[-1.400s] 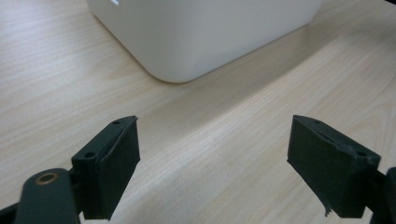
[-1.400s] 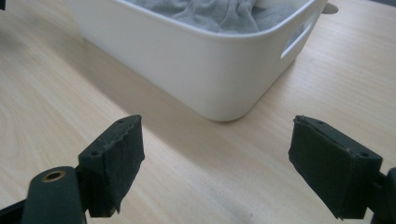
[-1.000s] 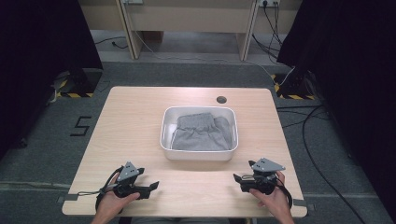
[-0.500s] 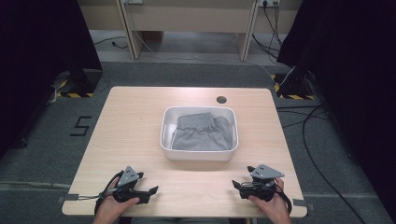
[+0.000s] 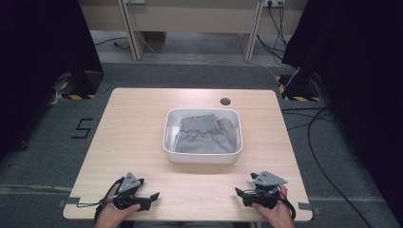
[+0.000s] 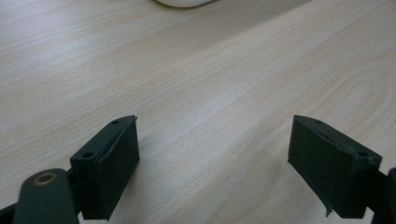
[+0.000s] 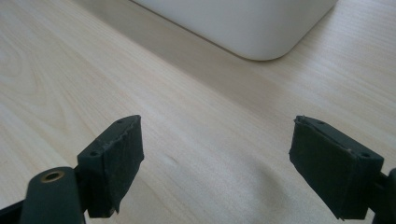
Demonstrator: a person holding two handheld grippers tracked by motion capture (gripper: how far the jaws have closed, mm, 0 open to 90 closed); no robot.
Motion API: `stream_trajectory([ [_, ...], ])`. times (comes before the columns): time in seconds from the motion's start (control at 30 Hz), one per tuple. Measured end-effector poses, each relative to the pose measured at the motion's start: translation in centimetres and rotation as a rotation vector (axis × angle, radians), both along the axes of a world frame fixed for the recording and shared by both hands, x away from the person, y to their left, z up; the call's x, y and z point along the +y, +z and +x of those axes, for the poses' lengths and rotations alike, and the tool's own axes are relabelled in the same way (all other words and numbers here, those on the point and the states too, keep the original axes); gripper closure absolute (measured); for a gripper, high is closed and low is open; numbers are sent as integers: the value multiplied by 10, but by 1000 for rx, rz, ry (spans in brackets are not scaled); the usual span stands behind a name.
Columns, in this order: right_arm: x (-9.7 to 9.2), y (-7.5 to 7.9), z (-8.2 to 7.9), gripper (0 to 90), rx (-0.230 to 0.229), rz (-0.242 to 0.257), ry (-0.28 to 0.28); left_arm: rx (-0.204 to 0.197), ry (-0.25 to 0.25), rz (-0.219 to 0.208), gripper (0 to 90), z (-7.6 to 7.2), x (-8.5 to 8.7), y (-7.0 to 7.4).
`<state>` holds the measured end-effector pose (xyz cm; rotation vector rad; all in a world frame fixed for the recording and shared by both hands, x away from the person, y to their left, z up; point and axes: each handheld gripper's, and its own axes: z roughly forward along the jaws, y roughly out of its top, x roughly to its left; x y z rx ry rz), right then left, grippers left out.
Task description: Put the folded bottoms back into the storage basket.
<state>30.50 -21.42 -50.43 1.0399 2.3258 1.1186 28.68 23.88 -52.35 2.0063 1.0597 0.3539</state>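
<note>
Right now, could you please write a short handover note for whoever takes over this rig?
Left gripper: open, holding nothing, low over the table near its front edge.
Right gripper: open, holding nothing, near the front edge, its jaws pointing toward the white tub.
Things: the grey cloth lies crumpled inside the tub, which sits mid-table.
Done: nothing to see; the cloth is untouched.
Left: probably reach into the tub and grip the cloth.

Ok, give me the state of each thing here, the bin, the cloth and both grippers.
white bin: upright, mid-table, holding the cloth.
grey cloth: crumpled inside the bin, untouched.
left gripper: open, empty, low at the near edge.
right gripper: open, empty, low at the near edge.
</note>
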Motion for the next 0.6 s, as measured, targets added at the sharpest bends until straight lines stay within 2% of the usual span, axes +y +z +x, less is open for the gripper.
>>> stream_trajectory([
  [0.07,0,0,-2,184,-1,1,3,3,6,0,156,-1,1,1],
  [0.17,-1,-1,-5,179,-4,3,1,-17,1,23,156,-4,2,-1],
  [0.33,-1,-5,-9,180,4,-16,-8,-26,-2,20,150,-10,2,-2],
  [0.5,-3,-10,-14,187,26,-22,-31,-73,9,47,145,-22,-1,-6],
  [0.6,-3,-14,-16,181,41,-36,-40,-83,17,50,142,-25,-1,-7],
])
